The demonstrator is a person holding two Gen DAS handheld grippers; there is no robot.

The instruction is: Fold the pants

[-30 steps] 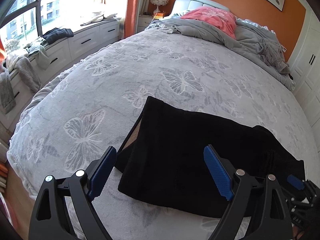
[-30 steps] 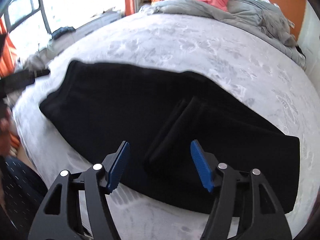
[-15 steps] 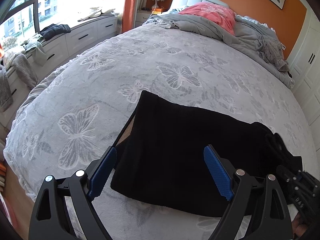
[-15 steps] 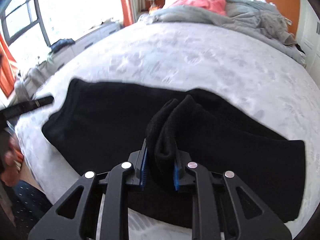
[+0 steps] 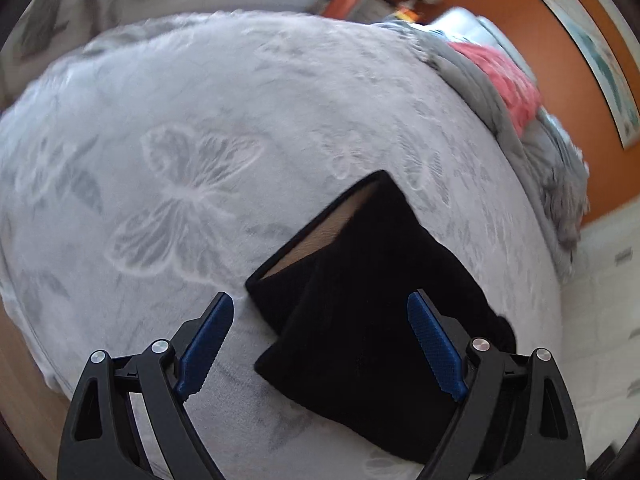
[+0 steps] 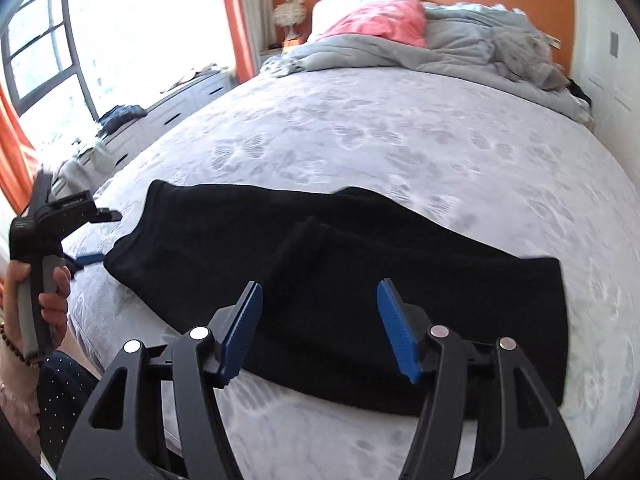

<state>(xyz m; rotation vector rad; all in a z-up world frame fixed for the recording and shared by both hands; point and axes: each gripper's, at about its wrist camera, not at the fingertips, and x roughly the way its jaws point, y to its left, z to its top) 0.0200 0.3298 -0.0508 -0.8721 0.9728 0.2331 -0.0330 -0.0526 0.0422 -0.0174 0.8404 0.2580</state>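
Folding partly done, judging by layers | left wrist: left tool (image 5: 318,350) spread wide, empty, over pants (image 5: 372,300) waistband end near bed (image 5: 200,120) foot edge | right wrist: right tool (image 6: 320,328) wide apart, empty; only here full doubled length, central ridge; further folds remain.

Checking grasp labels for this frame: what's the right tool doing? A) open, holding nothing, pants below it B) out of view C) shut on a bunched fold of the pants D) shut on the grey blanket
A: in the right wrist view the right tool has its blue pads spread wide apart, with the black pants lying flat on the bedspread beneath and nothing between them.
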